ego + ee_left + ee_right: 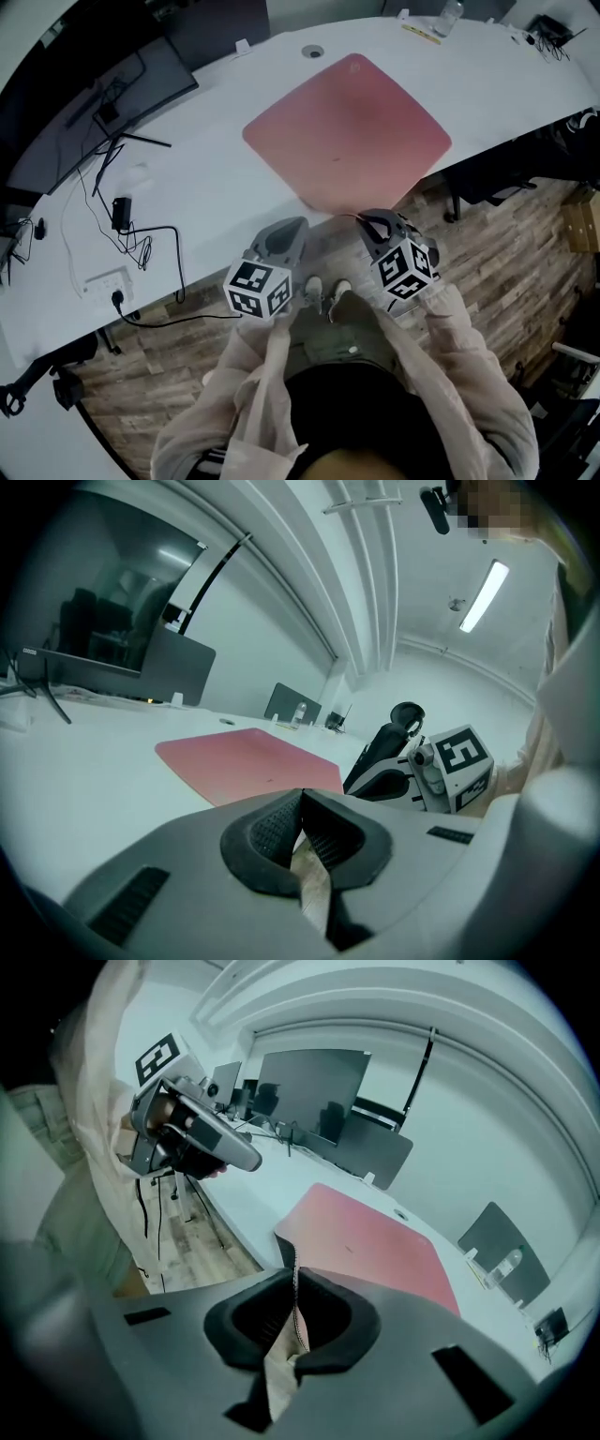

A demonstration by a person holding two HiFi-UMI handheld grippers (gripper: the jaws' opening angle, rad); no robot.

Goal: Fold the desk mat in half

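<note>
A pink desk mat (347, 131) lies flat on the white desk (216, 187), turned so that one corner points at me. My right gripper (375, 223) is at that near corner by the desk's front edge. In the right gripper view, the right gripper (297, 1283) is shut on the thin edge of the desk mat (375, 1251), which is lifted a little there. My left gripper (292, 225) hovers just left of the corner, off the mat. In the left gripper view its pads (302, 803) meet with nothing between them, and the mat (248, 761) lies beyond.
A dark monitor (94, 112) stands at the desk's left, with cables, an adapter (122, 211) and a power strip (108, 281) near it. A bottle (448, 17) stands at the far edge. Dark chairs (506, 169) are at the right over the wooden floor.
</note>
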